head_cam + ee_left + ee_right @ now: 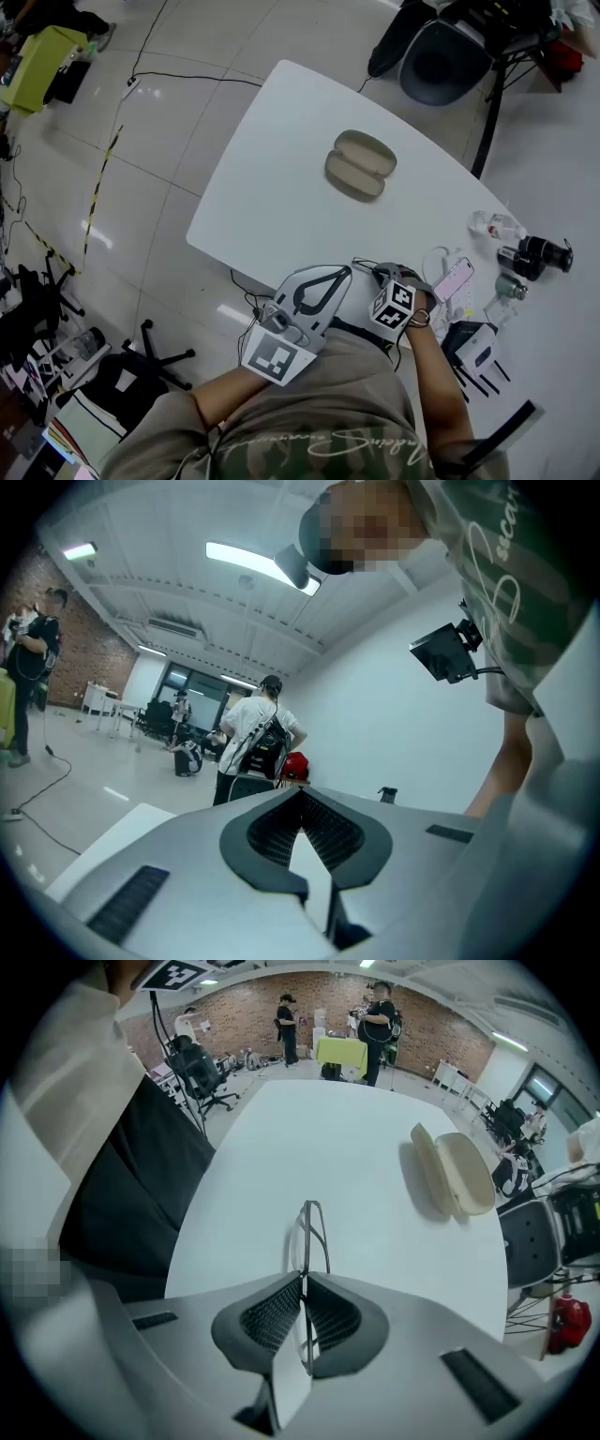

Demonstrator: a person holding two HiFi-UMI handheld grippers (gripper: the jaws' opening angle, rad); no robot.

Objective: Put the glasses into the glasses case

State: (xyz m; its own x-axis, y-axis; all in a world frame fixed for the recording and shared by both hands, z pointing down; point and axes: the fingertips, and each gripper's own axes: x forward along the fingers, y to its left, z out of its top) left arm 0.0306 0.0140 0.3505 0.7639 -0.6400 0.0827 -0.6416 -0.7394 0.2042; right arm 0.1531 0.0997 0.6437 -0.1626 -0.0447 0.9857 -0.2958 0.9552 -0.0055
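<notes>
White surface (281,187), open glasses case (360,165) central, well off edges; right gripper (304,1279) jaws pinch glasses (310,1227); left gripper (302,794) jaws together, empty.

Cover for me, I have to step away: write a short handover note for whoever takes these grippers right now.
Right gripper: shut on the glasses, near the table's close edge.
Left gripper: shut, nothing in it, pointing up and away from the table.
Glasses case: open, looks empty, mid-table, apart from both grippers.
Done: glasses gripped.
Left: carry them to the case and set them inside.
</notes>
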